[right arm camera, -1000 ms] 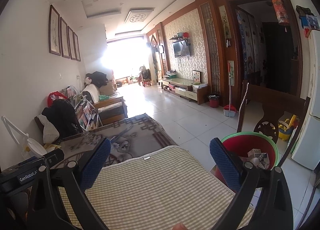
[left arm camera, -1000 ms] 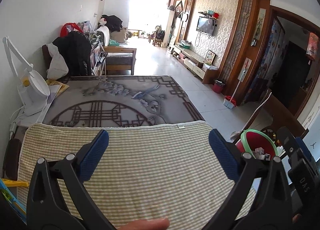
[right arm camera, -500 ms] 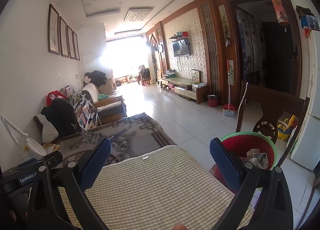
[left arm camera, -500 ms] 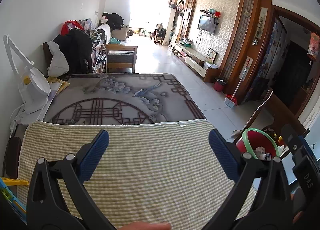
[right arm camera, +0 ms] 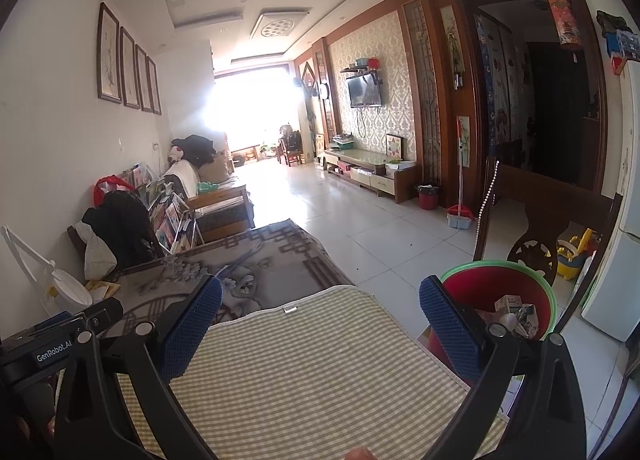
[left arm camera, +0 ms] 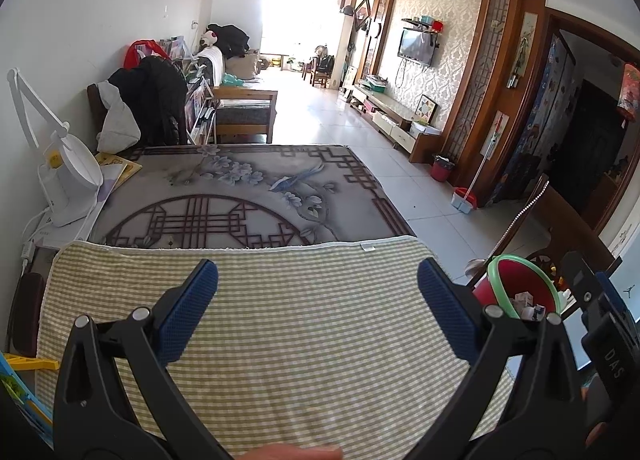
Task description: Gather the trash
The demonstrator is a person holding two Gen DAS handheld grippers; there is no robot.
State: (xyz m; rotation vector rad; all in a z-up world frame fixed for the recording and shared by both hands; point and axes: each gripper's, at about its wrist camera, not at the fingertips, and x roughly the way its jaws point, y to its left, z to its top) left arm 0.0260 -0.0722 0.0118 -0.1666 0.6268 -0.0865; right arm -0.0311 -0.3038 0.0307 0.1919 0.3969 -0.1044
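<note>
Trash: we see cartons and scraps lying in the red bin (right arm camera: 496, 296), lower right of the frame.
Checked mat (left arm camera: 304, 324): bare; we see nothing left to collect.
Left gripper (left arm camera: 318, 296): spread, empty.
Right gripper (right arm camera: 320, 310): spread, empty, nearer the bin.

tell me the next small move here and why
Probably hold off grabbing and pan around for leftover trash. Both the left gripper and right gripper are open and empty, the checked cloth looks bare, and the red bin beside it already holds scraps.
</note>
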